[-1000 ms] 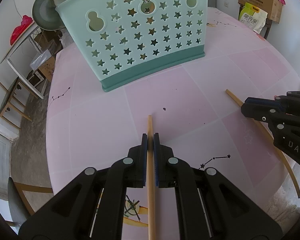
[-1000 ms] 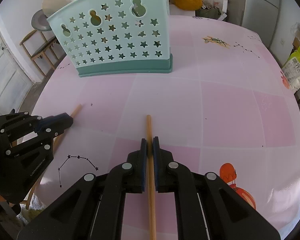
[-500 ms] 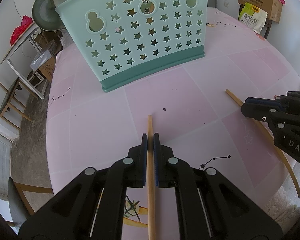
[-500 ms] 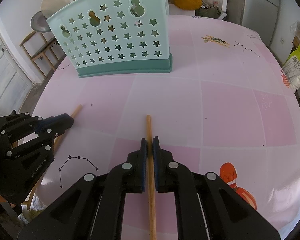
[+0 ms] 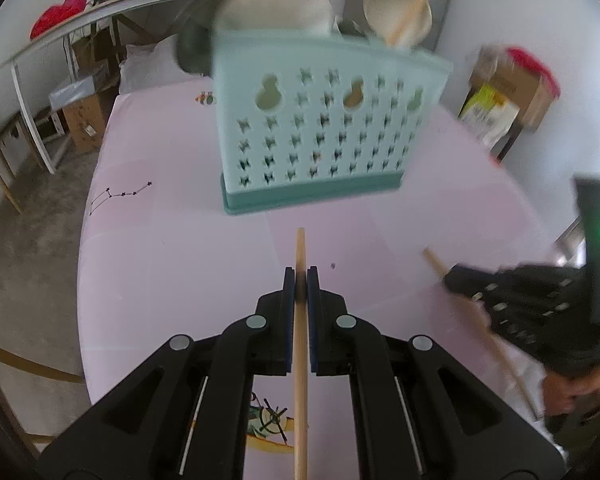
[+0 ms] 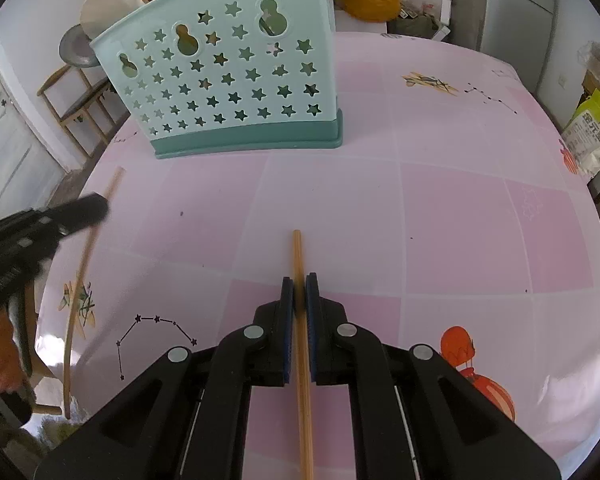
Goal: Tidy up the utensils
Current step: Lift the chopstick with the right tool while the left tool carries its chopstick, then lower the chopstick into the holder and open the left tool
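Observation:
A pale green utensil holder (image 5: 320,128) (image 6: 228,76) with star cutouts stands upright on the pink table (image 5: 160,264) (image 6: 440,208). My left gripper (image 5: 300,276) is shut on a wooden chopstick (image 5: 300,252) that runs back between its jaws, lifted above the table and pointing at the holder. My right gripper (image 6: 299,284) is shut on a second wooden chopstick (image 6: 298,256), held low over the table in front of the holder. In the right wrist view the left gripper (image 6: 72,214) and its chopstick (image 6: 88,248) show blurred at the left.
Wooden utensils and a cream bowl (image 5: 398,10) rise behind the holder. The table's round edge (image 5: 82,280) drops to a concrete floor. Chairs (image 6: 76,100), a shelf (image 5: 80,28), boxes and bags (image 5: 512,92) stand around. A person's hand (image 5: 572,388) holds the right gripper.
My left gripper has lifted and swung with its chopstick, so the holder now appears farther and more square-on, with blur. The right gripper has stayed put.

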`<control>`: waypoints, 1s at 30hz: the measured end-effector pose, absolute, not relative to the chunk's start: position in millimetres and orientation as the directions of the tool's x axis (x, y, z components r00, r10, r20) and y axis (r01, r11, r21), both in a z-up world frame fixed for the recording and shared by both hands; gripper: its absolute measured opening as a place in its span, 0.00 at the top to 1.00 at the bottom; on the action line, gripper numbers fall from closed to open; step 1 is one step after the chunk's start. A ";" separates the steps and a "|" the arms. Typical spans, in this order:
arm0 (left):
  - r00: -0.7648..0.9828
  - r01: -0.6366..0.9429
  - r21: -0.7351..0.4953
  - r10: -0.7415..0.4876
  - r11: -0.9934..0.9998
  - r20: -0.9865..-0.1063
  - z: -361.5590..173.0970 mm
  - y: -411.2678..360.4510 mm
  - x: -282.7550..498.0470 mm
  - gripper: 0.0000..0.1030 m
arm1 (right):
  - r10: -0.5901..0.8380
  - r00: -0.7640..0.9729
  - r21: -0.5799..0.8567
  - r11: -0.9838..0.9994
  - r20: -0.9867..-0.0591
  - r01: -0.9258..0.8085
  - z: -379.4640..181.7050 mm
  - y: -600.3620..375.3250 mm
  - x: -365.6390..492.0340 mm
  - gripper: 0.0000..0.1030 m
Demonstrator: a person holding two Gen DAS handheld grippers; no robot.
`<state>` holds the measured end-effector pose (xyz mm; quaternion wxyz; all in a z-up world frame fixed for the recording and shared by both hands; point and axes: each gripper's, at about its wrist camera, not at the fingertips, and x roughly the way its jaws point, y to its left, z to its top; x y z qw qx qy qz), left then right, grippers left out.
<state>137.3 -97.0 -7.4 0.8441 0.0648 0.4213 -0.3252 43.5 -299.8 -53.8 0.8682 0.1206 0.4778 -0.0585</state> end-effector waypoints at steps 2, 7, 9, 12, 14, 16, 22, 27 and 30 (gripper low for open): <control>0.428 0.603 -0.208 -0.532 0.770 -0.731 1.3 -89.7 139.4 0.96 | 0.017 0.538 0.159 0.963 -0.843 0.219 -54.0 -300.4 43.3 0.94; 0.417 0.619 -0.328 -0.653 0.714 -0.632 33.7 -70.9 135.2 0.96 | 0.023 0.542 0.169 0.960 -0.840 0.222 -54.2 -301.8 42.7 0.94; 0.427 0.635 -0.352 -0.692 0.687 -0.582 50.4 -64.7 133.1 0.96 | 0.026 0.544 0.173 0.960 -0.839 0.222 -54.3 -302.4 42.9 0.94; 0.440 0.657 -0.372 -0.735 0.655 -0.517 71.1 -58.9 127.7 0.96 | 0.031 0.547 0.181 0.958 -0.836 0.223 -54.3 -303.3 42.4 0.94; 0.450 0.675 -0.379 -0.760 0.633 -0.469 86.7 -57.4 126.0 0.96 | 0.034 0.549 0.187 0.957 -0.835 0.224 -54.6 -304.2 42.1 0.94; 0.462 0.692 -0.378 -0.780 0.615 -0.422 101.8 -57.5 127.0 0.96 | 0.037 0.552 0.192 0.955 -0.833 0.226 -54.9 -304.8 42.5 0.94; 0.494 0.734 -0.351 -0.812 0.581 -0.310 146.0 -66.7 134.4 0.96 | 0.041 0.556 0.202 0.952 -0.830 0.231 -55.3 -306.0 43.0 0.94; 0.510 0.776 -0.308 -0.835 0.551 -0.207 188.5 -80.7 137.9 0.96 | 0.047 0.558 0.212 0.948 -0.829 0.236 -55.8 -308.0 42.5 0.94; 0.529 0.789 -0.263 -0.831 0.556 -0.172 208.0 -89.0 137.9 0.96 | 0.049 0.559 0.216 0.947 -0.828 0.236 -56.2 -308.8 42.4 0.94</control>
